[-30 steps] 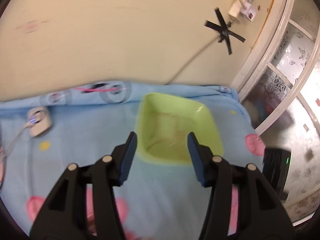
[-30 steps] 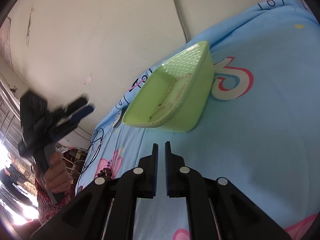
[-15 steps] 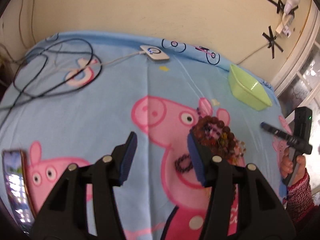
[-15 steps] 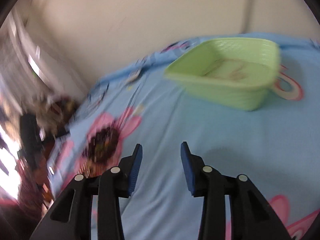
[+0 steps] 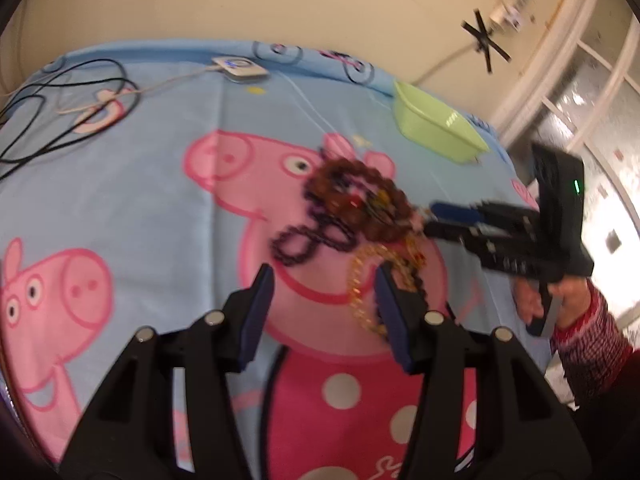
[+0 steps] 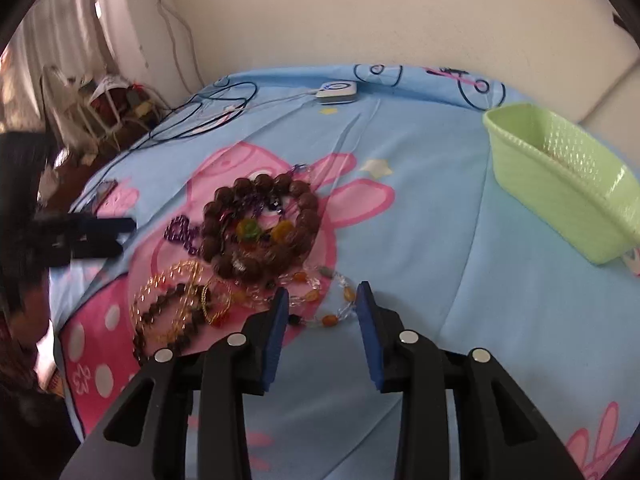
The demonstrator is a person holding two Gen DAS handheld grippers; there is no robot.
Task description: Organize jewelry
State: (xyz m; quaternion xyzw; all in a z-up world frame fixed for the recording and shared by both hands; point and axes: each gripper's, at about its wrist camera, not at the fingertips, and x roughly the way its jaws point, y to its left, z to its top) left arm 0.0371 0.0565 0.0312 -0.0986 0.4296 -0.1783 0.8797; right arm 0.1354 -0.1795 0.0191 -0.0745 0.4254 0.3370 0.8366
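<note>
**Both grippers over the jewelry pile on the cartoon sheet**

The surface is a blue sheet (image 6: 460, 240) printed with pink cartoon pigs, spread up to a cream wall (image 6: 360, 12). Black cables (image 5: 48, 112) loop over its far left corner, and a small white device (image 6: 337, 91) on a pale cord lies near the wall edge. A white-framed glass door (image 5: 580, 92) stands at the right of the left wrist view, with black tape crosses (image 5: 486, 38) on the wall beside it. A green basket (image 6: 560, 184) sits on the sheet near the wall, well apart from the jewelry.

The jewelry (image 6: 256, 232) lies heaped on a pig's face: a ring of large brown beads (image 6: 260, 224), a purple bead strand (image 6: 180, 234), gold chains (image 6: 176, 300) and a clear-and-orange bead strand (image 6: 328, 308).

The left gripper (image 5: 324, 292) hangs over the near edge of the heap, jaws wide apart and empty, a gold chain just beside its right finger. The right gripper (image 6: 322, 312) has its jaws parted and empty, the clear-and-orange strand showing between its tips.

Half a second ago the right gripper's view was blurred and further from the heap; it has since come in to the heap's edge. The left gripper has also moved closer, and the basket looks larger in its view.
</note>
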